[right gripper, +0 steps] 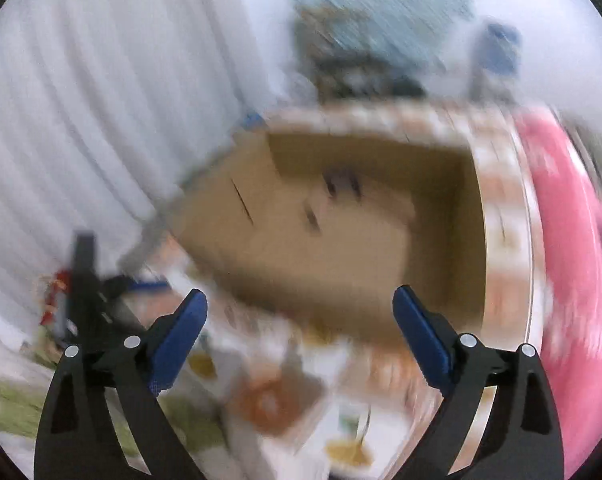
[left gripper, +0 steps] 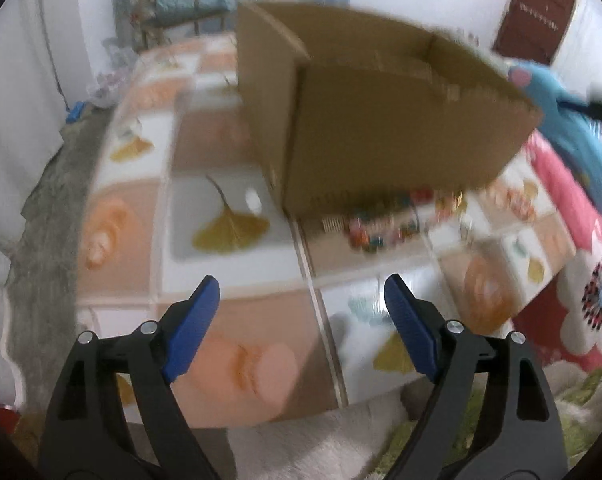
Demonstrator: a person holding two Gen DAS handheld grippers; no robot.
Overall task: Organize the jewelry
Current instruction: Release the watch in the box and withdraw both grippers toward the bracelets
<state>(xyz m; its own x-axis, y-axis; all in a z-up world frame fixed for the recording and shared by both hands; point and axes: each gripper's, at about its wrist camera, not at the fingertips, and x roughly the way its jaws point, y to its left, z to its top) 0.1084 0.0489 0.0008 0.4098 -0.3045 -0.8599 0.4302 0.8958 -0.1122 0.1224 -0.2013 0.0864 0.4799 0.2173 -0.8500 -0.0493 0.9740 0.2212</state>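
An open brown cardboard box stands on a patterned table. Blurred colourful beaded jewelry lies on the table at the foot of the box's near wall. My left gripper is open and empty, held above the table's near part, short of the jewelry. In the right wrist view, which is heavily blurred, I look down into the same box; small dark marks show inside it. My right gripper is open and empty, just before the box's near rim.
A pink flowered blanket and a blue plush toy lie right of the table. A wooden chair stands behind it. A white curtain hangs at the left. The other gripper's dark arm shows at the left of the right wrist view.
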